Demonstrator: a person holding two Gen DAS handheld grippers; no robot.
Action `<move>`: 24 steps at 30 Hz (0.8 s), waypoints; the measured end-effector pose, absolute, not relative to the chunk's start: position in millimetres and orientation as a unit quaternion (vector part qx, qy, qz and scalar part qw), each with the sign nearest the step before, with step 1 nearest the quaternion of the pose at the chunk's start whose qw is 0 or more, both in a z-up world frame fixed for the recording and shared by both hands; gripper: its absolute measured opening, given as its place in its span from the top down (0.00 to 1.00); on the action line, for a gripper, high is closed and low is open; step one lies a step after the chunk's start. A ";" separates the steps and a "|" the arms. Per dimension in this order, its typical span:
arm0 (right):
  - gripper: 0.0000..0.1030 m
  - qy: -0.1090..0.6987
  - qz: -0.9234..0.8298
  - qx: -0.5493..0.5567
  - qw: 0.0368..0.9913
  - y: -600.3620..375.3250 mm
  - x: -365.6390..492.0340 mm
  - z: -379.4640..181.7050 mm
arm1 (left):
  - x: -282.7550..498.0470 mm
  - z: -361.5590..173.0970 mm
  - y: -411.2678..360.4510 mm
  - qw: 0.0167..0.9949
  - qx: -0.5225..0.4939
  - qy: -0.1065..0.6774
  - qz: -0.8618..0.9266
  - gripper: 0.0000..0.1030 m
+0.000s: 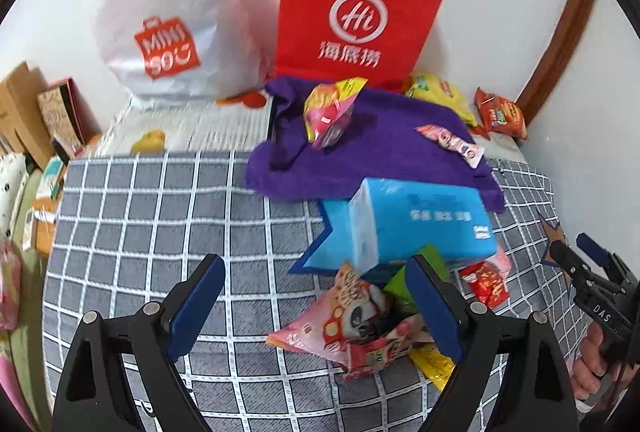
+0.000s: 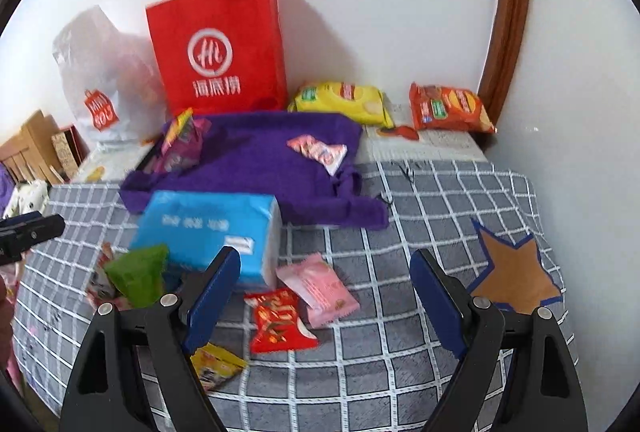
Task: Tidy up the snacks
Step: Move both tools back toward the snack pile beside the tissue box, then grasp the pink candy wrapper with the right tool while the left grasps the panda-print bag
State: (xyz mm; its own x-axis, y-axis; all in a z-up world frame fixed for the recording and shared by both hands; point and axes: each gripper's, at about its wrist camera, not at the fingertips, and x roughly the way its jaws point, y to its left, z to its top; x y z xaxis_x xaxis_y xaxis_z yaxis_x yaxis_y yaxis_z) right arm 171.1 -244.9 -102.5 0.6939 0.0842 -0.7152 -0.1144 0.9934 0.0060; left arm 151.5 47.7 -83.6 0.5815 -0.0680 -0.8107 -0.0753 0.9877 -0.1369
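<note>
Clearly an approach: both grippers hover over scattered snacks on the checked bed cover (image 2: 400, 252), nothing picked yet.
Left gripper (image 1: 316, 308) and right gripper (image 2: 326, 302) hold their fingers wide and empty; next, each must settle over one packet, likely the pink packet (image 1: 340, 316) or the red packet (image 2: 278, 320).

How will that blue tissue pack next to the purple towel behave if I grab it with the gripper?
The blue tissue pack looks like a soft plastic-wrapped block, so it would probably squash and feel light for its bulk. Its glossy film may slip. It lies flat on the checked blanket, so tipping or rolling seems unlikely.
</note>
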 end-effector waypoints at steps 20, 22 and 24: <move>0.51 0.479 0.109 -0.019 0.871 -246.8 226.2 -206.5 | 163.1 -112.5 68.3 0.869 -0.091 0.486 -0.003 0.12; 0.55 0.487 0.104 -0.027 0.866 -244.9 230.5 -213.4 | 163.7 -113.1 68.0 0.869 -0.094 0.486 -0.008 0.12; 0.58 0.478 0.100 -0.030 0.872 -245.3 229.4 -212.5 | 163.2 -114.0 64.5 0.867 -0.103 0.487 -0.018 0.12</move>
